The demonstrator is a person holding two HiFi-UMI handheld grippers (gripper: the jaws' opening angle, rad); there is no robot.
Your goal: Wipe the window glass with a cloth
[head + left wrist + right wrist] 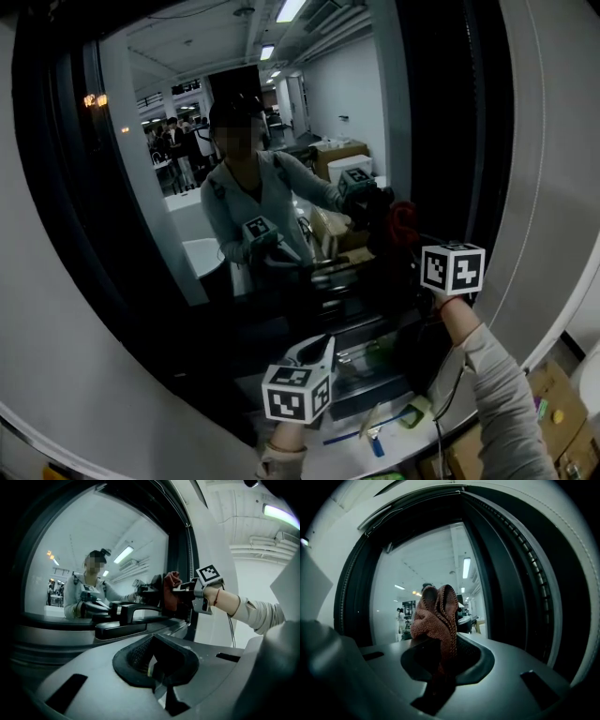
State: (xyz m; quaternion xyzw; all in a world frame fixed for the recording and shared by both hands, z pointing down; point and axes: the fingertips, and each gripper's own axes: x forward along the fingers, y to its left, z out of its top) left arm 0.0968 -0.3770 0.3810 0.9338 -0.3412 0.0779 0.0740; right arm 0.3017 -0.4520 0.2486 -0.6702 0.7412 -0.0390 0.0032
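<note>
The red cloth (436,620) was at the middle of the right gripper view, bunched up and poking out of the right gripper (440,637). The jaws were squeezed shut on its lower part. In the head view the cloth sat at about 3 o'clock, up against the window glass (159,122), or very close to it.

The cloth looked soft, light and floppy, with a bumpy knit. I think it would bend easily and not slip much on glass. Holding it low down, as it was held, seemed good, because the puffy top could press flat on the window. It would need a gentle push, since glass can break.

The left gripper (314,352) was lower, at about 6 o'clock in the head view, pointing toward the glass. Its jaws looked closed, with nothing between them.

The dark window frame (450,141) stood just beside the cloth at 3 o'clock, so there was little room that way. There was lots of open glass toward 9 and 12 o'clock. The glass showed a reflection of the person and both grippers. Below, at 5 o'clock, sat a desk edge (394,450) with small things on it, which a low swipe could bump.
</note>
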